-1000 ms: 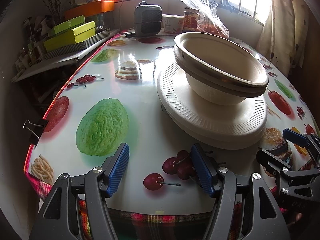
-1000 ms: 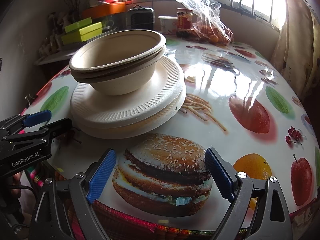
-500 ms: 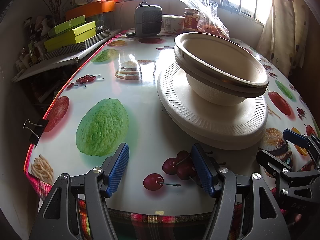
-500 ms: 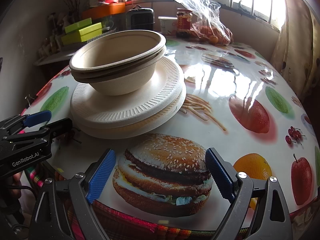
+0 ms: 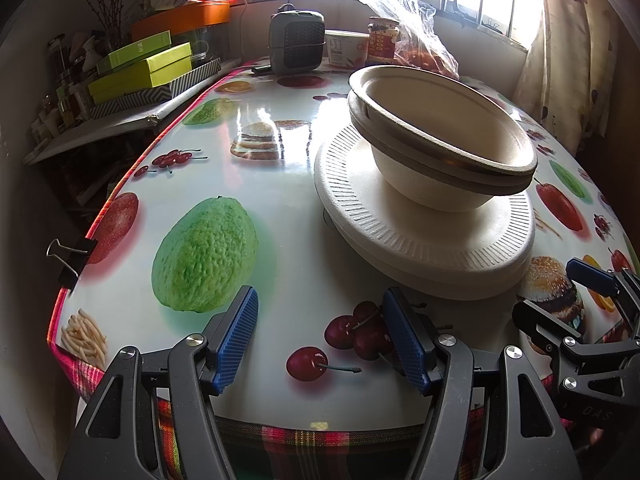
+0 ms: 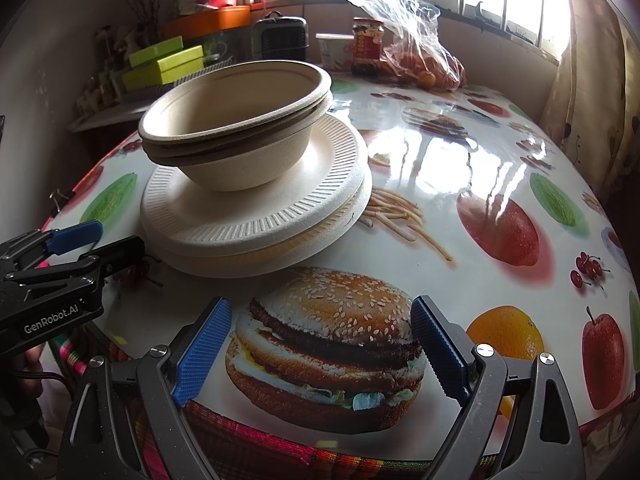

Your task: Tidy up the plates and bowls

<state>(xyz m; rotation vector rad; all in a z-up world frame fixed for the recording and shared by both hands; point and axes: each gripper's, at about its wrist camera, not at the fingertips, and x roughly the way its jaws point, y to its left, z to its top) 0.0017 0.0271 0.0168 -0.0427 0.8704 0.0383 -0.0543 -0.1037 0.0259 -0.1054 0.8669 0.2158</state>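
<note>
Nothing has moved since the earlier frames. The left tool (image 5: 320, 336) and right tool (image 6: 320, 348) hover wide apart and empty over the table's (image 6: 460, 152) near edge. Just beyond, two nested paper bowls (image 6: 240, 128) sit on the stacked paper plates (image 6: 256, 216), seemingly already gathered into one pile, bowls off-centre.
</note>
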